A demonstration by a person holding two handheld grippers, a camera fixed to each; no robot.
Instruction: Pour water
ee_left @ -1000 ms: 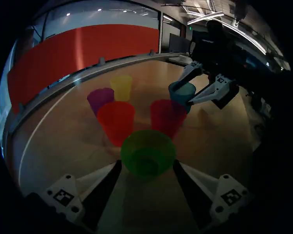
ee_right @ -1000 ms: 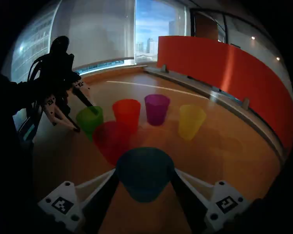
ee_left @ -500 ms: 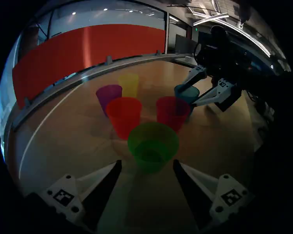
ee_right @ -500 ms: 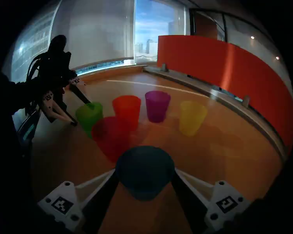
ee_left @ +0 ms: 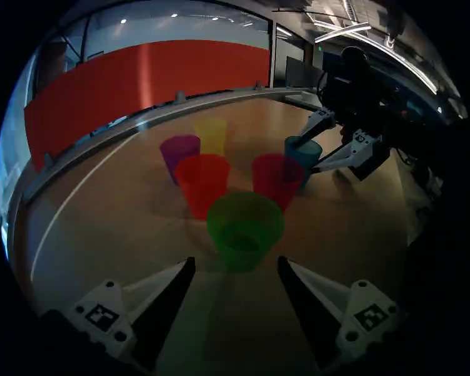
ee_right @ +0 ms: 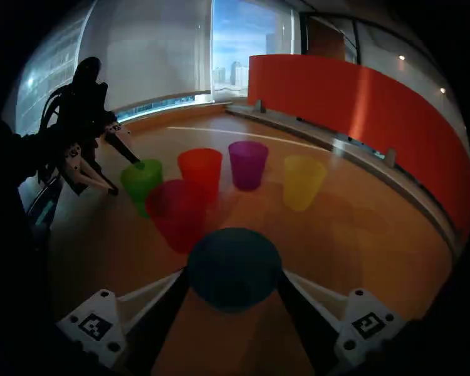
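Note:
A green cup point(ee_left: 244, 229) stands upright on the wooden table point(ee_left: 103, 213), just beyond the tips of my left gripper point(ee_left: 235, 263), which is open and not touching it. In the right gripper view the same gripper point(ee_right: 125, 177) sits at the green cup's point(ee_right: 141, 182) left side. A teal cup point(ee_right: 234, 269) stands between the spread fingers of my right gripper point(ee_right: 234, 274). Seen from the left gripper view, those fingers point(ee_left: 305, 156) flank the teal cup point(ee_left: 302, 153) without visibly squeezing it. I see no water in any cup.
Between the two grippers stand an orange-red cup point(ee_left: 202, 182), a crimson cup point(ee_left: 276, 178), a purple cup point(ee_left: 180, 153) and a yellow cup point(ee_left: 211, 135). A red panel point(ee_left: 141, 75) runs along the table's far edge. Bare wood lies beyond the yellow cup point(ee_right: 302, 180).
The green cup, earlier between my left fingers, now stands past their tips: the left gripper has drawn back. The teal cup sits slightly farther out along my right fingers. Finger spread is unchanged.

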